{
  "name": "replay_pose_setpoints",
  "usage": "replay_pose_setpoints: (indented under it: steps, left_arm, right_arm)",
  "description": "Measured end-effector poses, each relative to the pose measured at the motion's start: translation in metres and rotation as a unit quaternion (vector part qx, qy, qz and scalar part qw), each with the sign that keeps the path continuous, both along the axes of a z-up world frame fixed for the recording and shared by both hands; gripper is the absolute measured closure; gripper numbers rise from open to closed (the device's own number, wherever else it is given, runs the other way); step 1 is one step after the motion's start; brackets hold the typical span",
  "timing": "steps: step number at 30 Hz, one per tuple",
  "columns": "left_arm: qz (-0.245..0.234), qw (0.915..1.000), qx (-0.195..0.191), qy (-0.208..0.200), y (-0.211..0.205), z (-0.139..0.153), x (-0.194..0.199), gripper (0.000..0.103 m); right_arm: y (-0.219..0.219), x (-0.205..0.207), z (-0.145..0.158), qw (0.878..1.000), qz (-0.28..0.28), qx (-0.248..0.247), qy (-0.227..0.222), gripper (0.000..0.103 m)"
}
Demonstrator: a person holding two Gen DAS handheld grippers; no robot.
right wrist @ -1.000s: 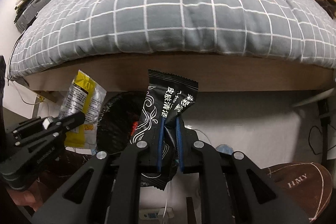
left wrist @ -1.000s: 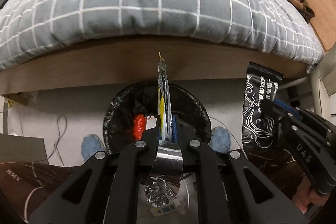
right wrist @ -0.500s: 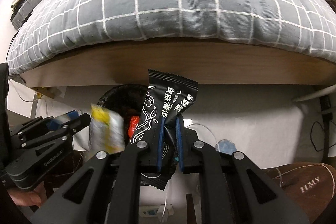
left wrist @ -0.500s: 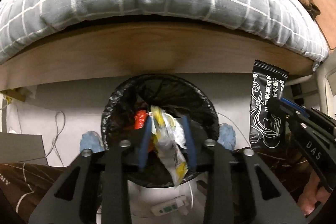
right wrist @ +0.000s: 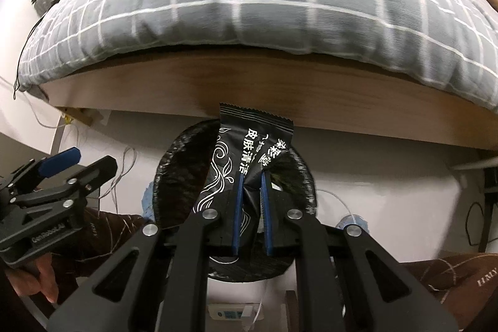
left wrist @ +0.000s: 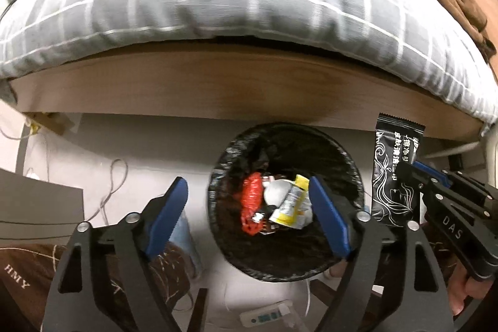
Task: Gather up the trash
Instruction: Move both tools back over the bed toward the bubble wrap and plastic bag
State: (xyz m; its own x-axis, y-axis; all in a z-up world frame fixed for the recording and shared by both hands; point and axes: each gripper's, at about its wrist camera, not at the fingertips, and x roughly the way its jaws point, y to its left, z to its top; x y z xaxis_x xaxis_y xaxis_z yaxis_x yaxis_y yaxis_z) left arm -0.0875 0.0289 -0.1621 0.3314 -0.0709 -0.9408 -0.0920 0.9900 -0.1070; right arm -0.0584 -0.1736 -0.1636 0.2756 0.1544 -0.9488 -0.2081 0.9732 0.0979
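Jaws of the right gripper [right wrist: 251, 173] pinch a glossy black sachet [right wrist: 249, 151].

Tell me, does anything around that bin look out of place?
Nothing spilled: the wrappers lie inside the black-lined bin. One oddity is a small white device lying on the floor among loose cables, just beside the bin.

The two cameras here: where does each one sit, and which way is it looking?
Left wrist view: sits on the left claw, looks steeply down into the black-lined trash bin by the bed; its open fingers show, and a hand holding the right claw.
Right wrist view: sits on the right claw, looks down over the bin past the black wrapper it clamps; the left claw and its hand show.
Shared: bin, black wrapper, bed, both claws.
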Motion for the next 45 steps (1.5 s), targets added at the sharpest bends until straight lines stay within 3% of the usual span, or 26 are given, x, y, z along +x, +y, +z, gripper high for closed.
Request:
replay_pose_setpoints:
  steps: [7, 13, 20, 27, 38, 45]
  left_arm:
    - [0.027, 0.9996, 0.006, 0.001, 0.029, -0.002, -0.007, 0.013]
    - [0.034, 0.9994, 0.008, -0.002, 0.041, 0.0, -0.01, 0.011]
    - [0.031, 0.9994, 0.012, -0.009, 0.037, 0.006, -0.008, 0.011]
    - [0.026, 0.9991, 0.016, -0.027, 0.034, 0.026, -0.005, 0.008]
    - [0.02, 0.998, 0.019, -0.057, 0.03, 0.057, -0.001, 0.006]
    - [0.015, 0.9968, 0.017, -0.077, 0.028, 0.082, 0.011, 0.006]
  right_arm:
    - [0.03, -0.003, -0.006, 1.0, 0.027, -0.001, 0.006, 0.092]
    - [0.04, -0.003, -0.008, 0.999, 0.038, -0.01, 0.002, 0.089]
    - [0.039, -0.006, -0.005, 0.999, 0.032, -0.018, -0.013, 0.051]
    - [0.032, -0.008, 0.018, 0.998, 0.027, -0.026, -0.052, 0.027]
    - [0.018, 0.0, 0.061, 0.994, 0.002, -0.025, -0.108, 0.008]
    - [0.009, 0.014, 0.091, 0.991, -0.008, -0.02, -0.13, 0.008]
